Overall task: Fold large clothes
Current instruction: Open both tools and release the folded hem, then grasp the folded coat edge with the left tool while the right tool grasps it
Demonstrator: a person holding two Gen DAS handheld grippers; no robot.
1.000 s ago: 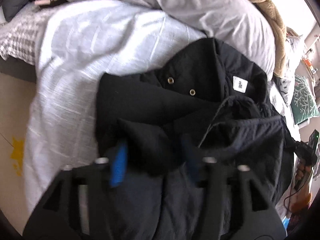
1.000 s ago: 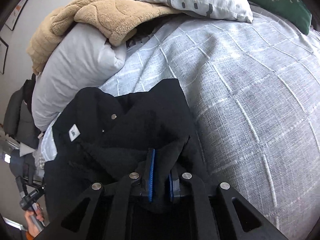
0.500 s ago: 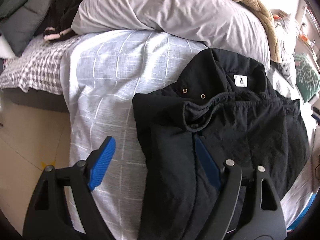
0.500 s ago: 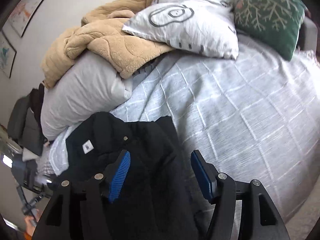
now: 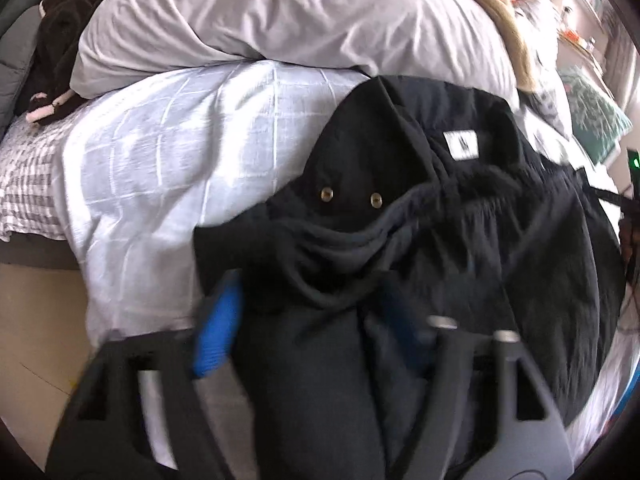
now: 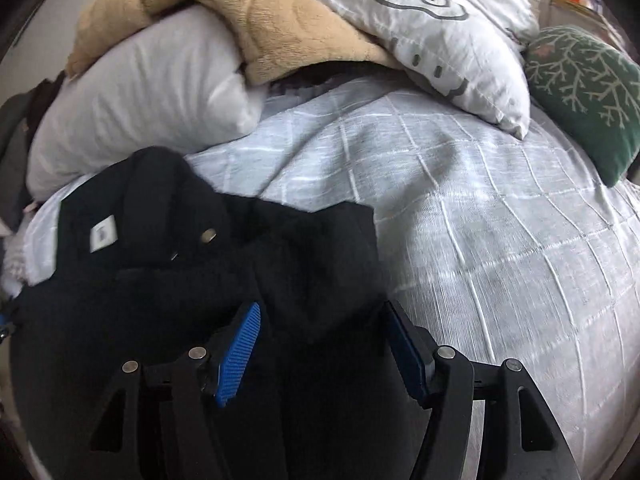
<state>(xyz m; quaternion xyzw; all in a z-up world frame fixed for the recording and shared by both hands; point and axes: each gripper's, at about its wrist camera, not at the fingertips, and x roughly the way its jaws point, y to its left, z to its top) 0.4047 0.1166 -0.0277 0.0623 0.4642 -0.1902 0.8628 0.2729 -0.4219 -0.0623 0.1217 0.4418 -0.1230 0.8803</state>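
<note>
A black jacket (image 5: pixel 460 240) with brass snaps and a white neck label lies partly folded on the light checked bed cover (image 5: pixel 168 168). It also shows in the right wrist view (image 6: pixel 200 272). My left gripper (image 5: pixel 316 324) is open, its blue pads either side of a fold of the jacket's near left part. My right gripper (image 6: pixel 324 344) is open, its blue pads astride the jacket's right edge. Neither holds the cloth.
A grey pillow (image 5: pixel 280 16), a tan blanket (image 6: pixel 240 12), a white patterned pillow (image 6: pixel 440 28) and a green cushion (image 6: pixel 588 92) lie at the head of the bed. A dark soft toy (image 5: pixel 52 44) lies at far left. The floor (image 5: pixel 36 340) is at left.
A second ago the right gripper was shut on the jacket; it has let go and opened. The left gripper stayed open and moved right, back over the jacket's left fold.
</note>
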